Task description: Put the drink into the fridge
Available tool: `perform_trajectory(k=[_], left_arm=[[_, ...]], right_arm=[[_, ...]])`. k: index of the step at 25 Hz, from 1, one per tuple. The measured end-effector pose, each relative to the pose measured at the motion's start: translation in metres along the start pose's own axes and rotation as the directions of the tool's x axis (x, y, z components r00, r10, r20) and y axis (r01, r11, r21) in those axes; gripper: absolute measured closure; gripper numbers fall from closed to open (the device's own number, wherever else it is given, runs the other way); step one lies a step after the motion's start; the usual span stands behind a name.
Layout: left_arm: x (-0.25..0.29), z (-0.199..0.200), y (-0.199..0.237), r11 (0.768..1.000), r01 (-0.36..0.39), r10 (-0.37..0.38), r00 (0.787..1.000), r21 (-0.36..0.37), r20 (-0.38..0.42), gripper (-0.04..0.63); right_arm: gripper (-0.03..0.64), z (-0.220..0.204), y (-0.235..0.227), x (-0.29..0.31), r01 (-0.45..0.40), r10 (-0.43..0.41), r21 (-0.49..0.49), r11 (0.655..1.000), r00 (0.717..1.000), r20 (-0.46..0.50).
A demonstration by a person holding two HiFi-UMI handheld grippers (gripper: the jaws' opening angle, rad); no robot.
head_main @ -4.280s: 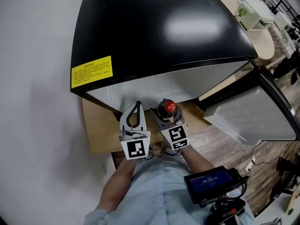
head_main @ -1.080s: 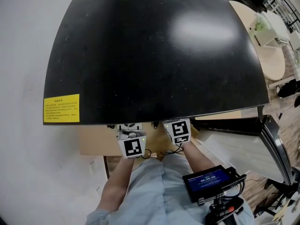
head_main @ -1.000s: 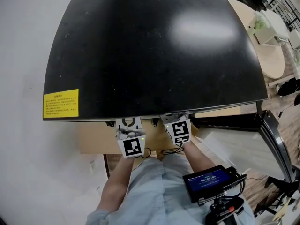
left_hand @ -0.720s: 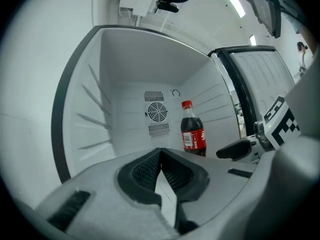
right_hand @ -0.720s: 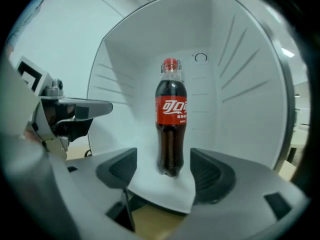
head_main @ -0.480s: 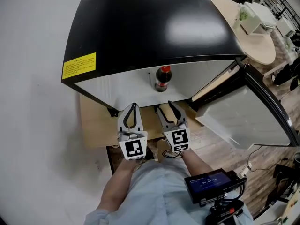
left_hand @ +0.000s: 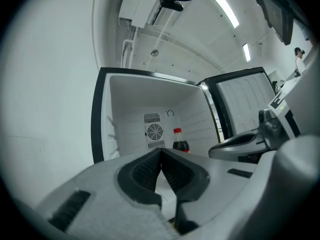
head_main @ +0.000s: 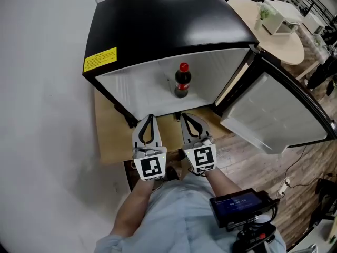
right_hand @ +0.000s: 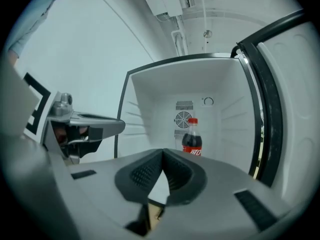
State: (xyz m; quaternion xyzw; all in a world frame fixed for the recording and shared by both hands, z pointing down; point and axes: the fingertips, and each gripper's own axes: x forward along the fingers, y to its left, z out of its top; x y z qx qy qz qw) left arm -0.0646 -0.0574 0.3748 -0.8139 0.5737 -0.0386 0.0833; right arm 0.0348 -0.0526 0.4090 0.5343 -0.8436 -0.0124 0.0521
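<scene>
The drink, a dark cola bottle with a red cap, stands upright on the white floor of the open black fridge, near its middle. It also shows in the left gripper view and the right gripper view, in front of the round fan grille. Both grippers hover side by side outside the fridge opening, well short of the bottle. My left gripper is shut and empty. My right gripper has just been closing and is shut with nothing between its jaws.
The fridge door hangs wide open at the right. A wooden board lies under the fridge. A white wall runs along the left. A round table stands behind at the right. A small screen device sits by my body.
Both grippers have drawn back out of the fridge, leaving the bottle standing inside. The right jaws have closed empty. The fridge interior has come into view.
</scene>
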Motion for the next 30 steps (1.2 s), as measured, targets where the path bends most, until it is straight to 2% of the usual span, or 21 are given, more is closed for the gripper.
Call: perform_trajectory(k=[6,30], left_arm=[[-0.01,0.017,-0.004,1.0,0.021,-0.022,0.999,0.015,0.031,0.588],[-0.017,0.017,-0.01,1.0,0.018,-0.018,0.999,0.006,0.04,0.588]], right_arm=[[0.612,0.013,0.0,-0.005,0.009,-0.009,-0.019,1.0,0.999,0.036],[0.612,0.02,0.002,-0.013,0.02,-0.018,-0.032,0.999,0.999,0.051]])
